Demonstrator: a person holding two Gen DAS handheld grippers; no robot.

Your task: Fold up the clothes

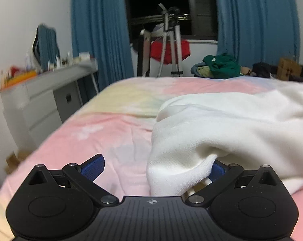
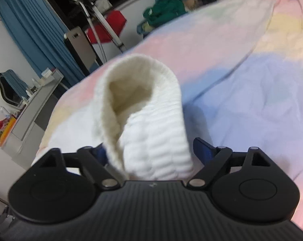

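Both my left gripper (image 1: pixel 155 167) and right gripper (image 2: pixel 151 150) stand wide apart around the white sweater (image 1: pixel 221 132), heaped on the bed (image 1: pixel 103 132), apparently barely folded.

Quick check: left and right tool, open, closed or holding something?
Left tool: open, white sweater draped over one finger.
Right tool: open, ribbed cuff loose between fingers.

— What do we count on the bed (image 1: pixel 111 132)?
— We see one white garment (image 1: pixel 231 124) there, and one ribbed cuff (image 2: pixel 151 104) in the right wrist view.
— And behind it?
— We make out two blue curtains (image 1: pixel 99 30), one tripod (image 1: pixel 171 46), one red cloth (image 1: pixel 183 50), one green heap of clothes (image 1: pixel 223 66), one grey counter (image 1: pixel 50 80).
— Fingers?
— We count two blue fingers (image 1: pixel 93 167) per gripper.
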